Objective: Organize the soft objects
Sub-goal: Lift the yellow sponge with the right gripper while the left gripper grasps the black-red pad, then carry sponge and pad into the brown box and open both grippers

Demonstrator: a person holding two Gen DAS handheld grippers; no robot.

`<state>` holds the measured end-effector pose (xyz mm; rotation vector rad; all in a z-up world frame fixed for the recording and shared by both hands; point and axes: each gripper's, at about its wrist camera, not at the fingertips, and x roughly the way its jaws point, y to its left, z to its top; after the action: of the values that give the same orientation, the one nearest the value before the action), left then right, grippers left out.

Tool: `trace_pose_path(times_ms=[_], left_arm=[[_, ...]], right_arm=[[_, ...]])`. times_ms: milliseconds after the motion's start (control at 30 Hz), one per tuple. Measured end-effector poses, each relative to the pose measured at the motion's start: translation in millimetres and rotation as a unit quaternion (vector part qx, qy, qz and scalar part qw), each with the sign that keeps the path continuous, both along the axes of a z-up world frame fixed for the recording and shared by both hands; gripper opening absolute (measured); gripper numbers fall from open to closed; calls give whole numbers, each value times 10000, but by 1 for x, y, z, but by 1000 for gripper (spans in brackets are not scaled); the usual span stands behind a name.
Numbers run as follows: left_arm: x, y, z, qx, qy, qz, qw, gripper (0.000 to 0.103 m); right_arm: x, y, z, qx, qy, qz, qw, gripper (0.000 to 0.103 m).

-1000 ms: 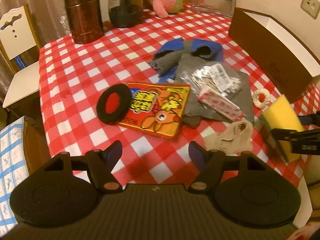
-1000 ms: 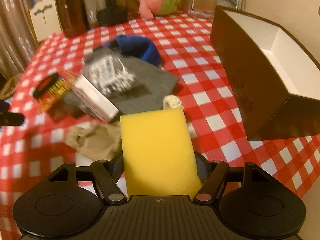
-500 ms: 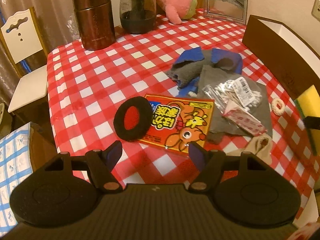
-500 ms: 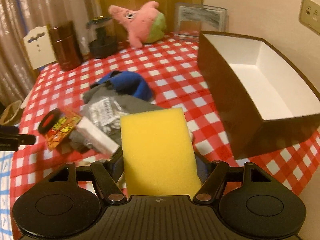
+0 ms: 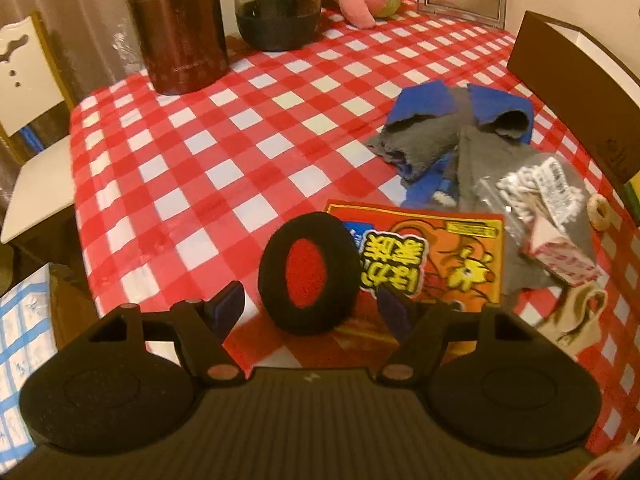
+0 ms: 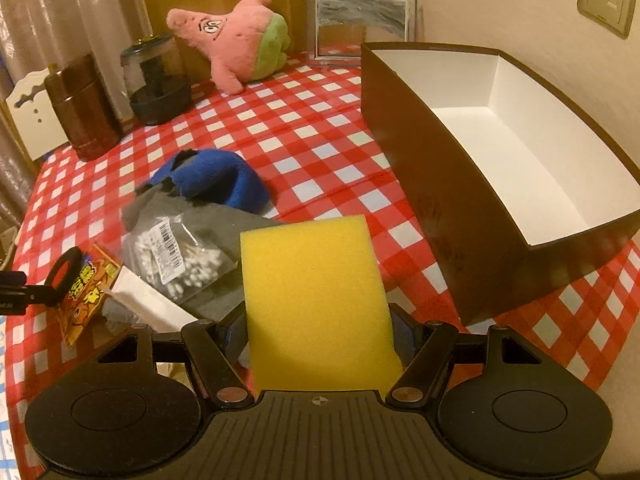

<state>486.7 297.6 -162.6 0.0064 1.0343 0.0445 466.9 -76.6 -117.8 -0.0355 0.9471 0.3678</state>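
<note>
Between the pads of the right gripper (image 6: 318,334) stands a yellow sponge (image 6: 314,300), clamped at its lower sides and carried upright above the red-checked tablecloth (image 6: 320,128); the jaws are closed on it. To its right, near but apart, lies the brown box (image 6: 472,216) with a white interior, in which nothing can be seen, so sorting appears to be at its start, with the sponge likely the first item bound for it. Left of the sponge the remaining pile rests on the cloth: a bag of cotton swabs (image 6: 180,256) on grey fabric (image 6: 240,224), a blue cloth (image 6: 216,180) and an orange printed packet (image 6: 86,292).

From the left wrist view, the left gripper (image 5: 310,308) hangs with jaws apart and nothing held; a round black pad with a red centre (image 5: 308,278) lies between and just beyond its fingertips, overlapping the orange packet's edge, and appears to be the next pick. A beige cloth (image 5: 576,312), a small white ring (image 5: 598,212) and the pink plush toy (image 6: 236,46) at the table's far side are also unsorted.
</note>
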Motion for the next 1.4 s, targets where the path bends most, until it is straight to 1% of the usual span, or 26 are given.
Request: trace_pose_path(times_ms=[133,300,500,567,667,833,933,1133,1300,1400], left_arm=[[16,10,-11,-79,126,-142,9998,71],[26,20,-19,-280,182,-299,9990,72],[36,31,-25,-569,183,-244,9979,72],[38,35,-26,-679,156,-216,9973,70],[36,35,-26,-656,92,-263,9975,64],[28,33,-21,-614,50,-189,9979,62],[19,30,-13,-499,-37,-117,9987,61],[-3,21,13,-447,-230,-1,9987,61],[-20,-2,42,-420,-369,-15,9984,61],[-26,-26,59,-406,-466,-163,9980,61]], right_arm=[[3,4,-4,-81,72,-45,9999,70],[4,8,-7,-169,137,-88,9997,70],[6,13,-6,-249,146,-94,9995,70],[6,13,-7,-268,149,-100,9995,70],[6,13,-7,-276,151,-113,9994,70],[6,9,-4,-244,125,-170,9995,70],[4,7,-1,-217,88,-183,9996,70],[-3,1,7,-128,-21,-188,9997,70],[-8,-8,15,4,-75,-171,9998,70],[-10,-17,24,56,-99,-158,9998,70]])
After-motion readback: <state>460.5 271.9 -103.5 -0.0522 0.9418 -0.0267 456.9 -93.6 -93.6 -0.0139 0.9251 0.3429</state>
